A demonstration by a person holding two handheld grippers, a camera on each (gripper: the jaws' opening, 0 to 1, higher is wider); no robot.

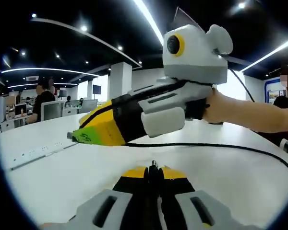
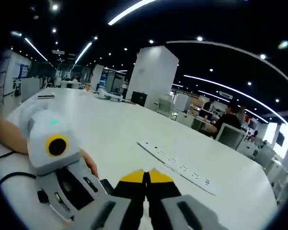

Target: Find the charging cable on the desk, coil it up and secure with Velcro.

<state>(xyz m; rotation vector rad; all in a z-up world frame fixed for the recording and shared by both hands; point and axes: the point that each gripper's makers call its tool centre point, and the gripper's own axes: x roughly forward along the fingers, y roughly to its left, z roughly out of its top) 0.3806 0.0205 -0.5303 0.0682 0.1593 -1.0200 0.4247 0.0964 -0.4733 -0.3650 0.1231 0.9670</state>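
A thin black charging cable (image 1: 216,145) lies across the white desk (image 1: 86,177), running from under the right gripper off to the right. In the left gripper view my left gripper (image 1: 153,167) rises from the bottom, jaws shut with nothing showing between them. A hand holds the right gripper (image 1: 76,136) just above the desk, its yellow-green jaws closed to a point facing left. In the right gripper view the right gripper (image 2: 146,173) is shut and holds nothing. The left gripper's grey body (image 2: 72,189) sits at the lower left, with a stretch of cable (image 2: 12,175) beside it.
A long white power strip (image 1: 38,154) lies flat on the desk, also seen as the strip (image 2: 177,165) ahead of the right jaws. Monitors and seated people are at far desks. A person stands at the right edge (image 1: 285,98).
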